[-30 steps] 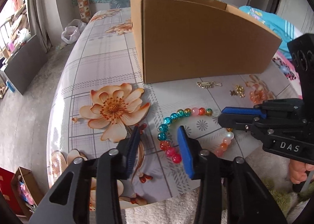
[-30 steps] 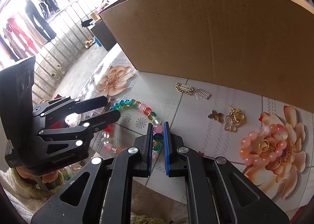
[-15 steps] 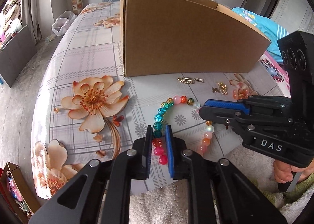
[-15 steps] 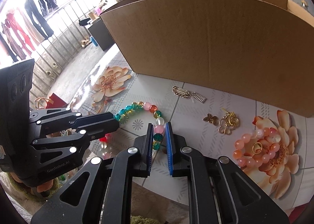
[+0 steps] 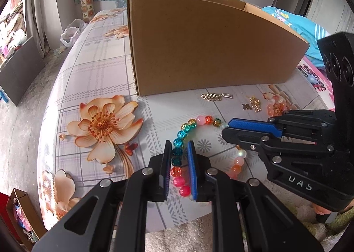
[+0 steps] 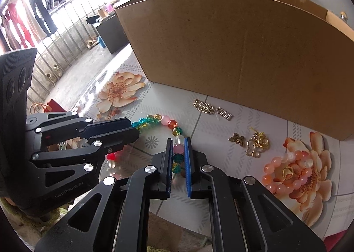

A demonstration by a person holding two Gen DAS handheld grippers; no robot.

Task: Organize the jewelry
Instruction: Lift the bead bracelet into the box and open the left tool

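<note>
Blue-padded left gripper (image 5: 179,152) clamped on the near-left arc of the multicoloured glass-bead bracelet (image 5: 194,122). Blue-padded right gripper (image 6: 178,149) closing across the loop's right arc, beads between its jaws. Loop flat near the table's edge, both tongs equally near. Beyond, far side: brown cardboard box (image 5: 205,42).

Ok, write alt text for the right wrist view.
The right gripper, its jaws closing, straddles one side of a multicoloured bead bracelet on a floral tablecloth, while the left gripper clamps the opposite side. Gold charms, a peach bead bracelet and a cardboard box lie beyond.
</note>
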